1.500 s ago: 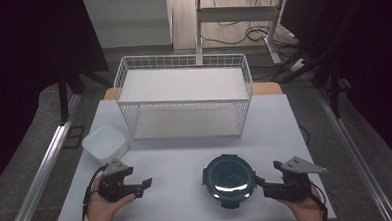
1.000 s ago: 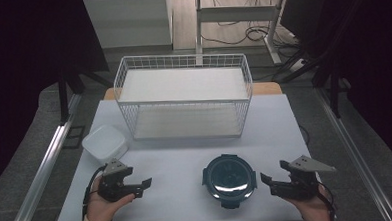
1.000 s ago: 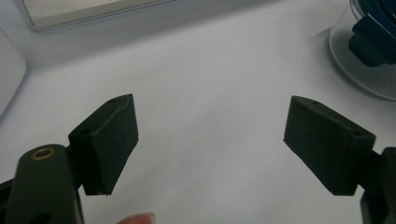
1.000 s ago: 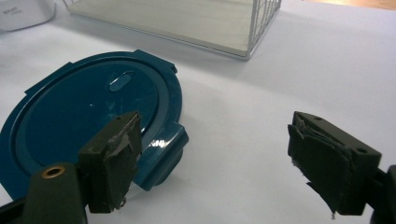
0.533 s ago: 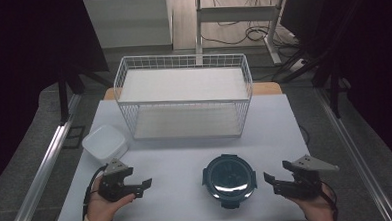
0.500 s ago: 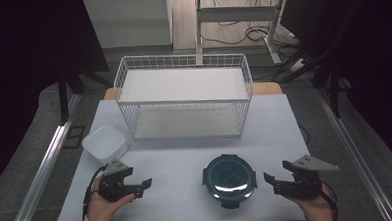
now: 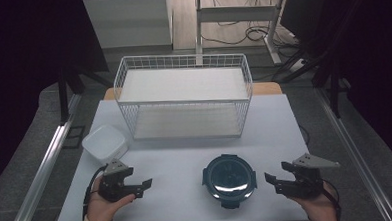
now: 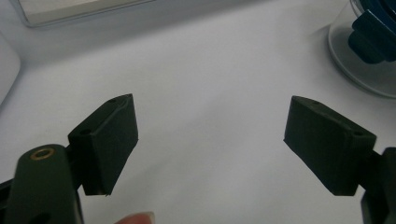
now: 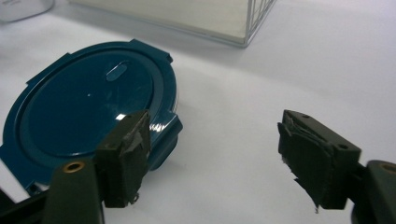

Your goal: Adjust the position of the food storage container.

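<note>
Teal-lidded round container (image 7: 229, 178) sits near the bench's front edge, just beside your right gripper (image 7: 273, 183), whose spread fingers have just been closing on nothing; your left gripper (image 7: 143, 187) fingers are spread too.

The front strip of the bench (image 7: 177, 191) lies bare between the left hand-held gripper (image 7: 143, 186) and the round blue-lidded container (image 7: 229, 179); a bare gap also separates that container from the right hand-held gripper (image 7: 270, 182); the white wire basket (image 7: 183, 103) blocks the rear middle of the bench; the white square tub (image 7: 104, 143) stands at the left edge, just beside the basket's front left corner; bare bench runs to the right of the basket.
</note>
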Demonstrator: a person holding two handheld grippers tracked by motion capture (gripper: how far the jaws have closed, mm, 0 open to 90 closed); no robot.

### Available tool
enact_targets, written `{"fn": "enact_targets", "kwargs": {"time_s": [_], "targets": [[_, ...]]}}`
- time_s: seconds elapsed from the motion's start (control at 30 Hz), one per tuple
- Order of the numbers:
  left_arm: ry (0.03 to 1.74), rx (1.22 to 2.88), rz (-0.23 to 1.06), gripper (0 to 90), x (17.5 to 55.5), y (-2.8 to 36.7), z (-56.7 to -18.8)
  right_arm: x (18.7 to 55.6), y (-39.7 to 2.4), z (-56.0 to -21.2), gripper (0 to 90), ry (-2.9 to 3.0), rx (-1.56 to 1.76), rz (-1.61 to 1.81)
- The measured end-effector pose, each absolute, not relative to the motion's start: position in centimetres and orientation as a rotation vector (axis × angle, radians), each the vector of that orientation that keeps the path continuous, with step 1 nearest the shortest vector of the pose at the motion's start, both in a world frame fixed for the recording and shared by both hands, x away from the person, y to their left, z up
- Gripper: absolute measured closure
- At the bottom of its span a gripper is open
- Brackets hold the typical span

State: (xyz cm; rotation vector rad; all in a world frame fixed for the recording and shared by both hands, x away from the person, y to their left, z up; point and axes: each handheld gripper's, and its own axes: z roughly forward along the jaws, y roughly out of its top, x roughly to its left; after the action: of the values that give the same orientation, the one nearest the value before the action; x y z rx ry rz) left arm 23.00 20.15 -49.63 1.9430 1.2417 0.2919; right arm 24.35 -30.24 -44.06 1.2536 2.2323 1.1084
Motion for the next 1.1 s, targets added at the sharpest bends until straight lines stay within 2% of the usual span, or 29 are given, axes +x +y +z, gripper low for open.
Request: {"fn": "enact_targets", "kwargs": {"time_s": [0.3, 0.4, 0.43, 0.47, 0.6, 0.67, 0.7, 0.73, 0.83, 1.1], "targets": [[1.251, 1.940, 0.283, 17.5, 23.0, 20.1, -49.7, 24.7, -29.8, -44.5, 34.8, 2.335, 1.248, 1.008], [1.243, 1.946, 0.282, 17.5, 23.0, 20.0, -49.7, 24.8, -29.0, -44.5, 44.7, 2.376, 1.232, 0.964], [1.243, 1.946, 0.282, 17.5, 23.0, 20.0, -49.7, 24.8, -29.0, -44.5, 44.7, 2.376, 1.232, 0.964], [1.242, 1.948, 0.279, 17.5, 23.0, 20.0, -49.7, 25.0, -28.7, -44.6, 52.8, 2.402, 1.230, 0.957], [1.243, 1.952, 0.276, 17.5, 23.1, 20.0, -49.8, 25.4, -28.0, -45.3, 72.3, 2.467, 1.199, 0.916], [1.246, 1.951, 0.276, 17.5, 23.1, 20.0, -49.8, 25.6, -27.6, -45.7, 79.3, 2.501, 1.180, 0.887], [1.246, 1.951, 0.276, 17.5, 23.1, 20.0, -49.8, 25.6, -27.6, -45.7, 79.3, 2.501, 1.180, 0.887], [1.242, 1.953, 0.276, 17.5, 23.0, 20.0, -49.8, 25.6, -27.1, -46.0, 84.9, 2.536, 1.158, 0.854], [1.237, 1.957, 0.276, 17.5, 23.0, 19.9, -49.8, 25.6, -26.7, -46.4, 88.5, 2.563, 1.122, 0.809], [1.237, 1.960, 0.274, 17.5, 23.0, 19.9, -49.8, 25.6, -25.7, -47.3, 89.0, 2.595, 1.093, 0.694]]}}
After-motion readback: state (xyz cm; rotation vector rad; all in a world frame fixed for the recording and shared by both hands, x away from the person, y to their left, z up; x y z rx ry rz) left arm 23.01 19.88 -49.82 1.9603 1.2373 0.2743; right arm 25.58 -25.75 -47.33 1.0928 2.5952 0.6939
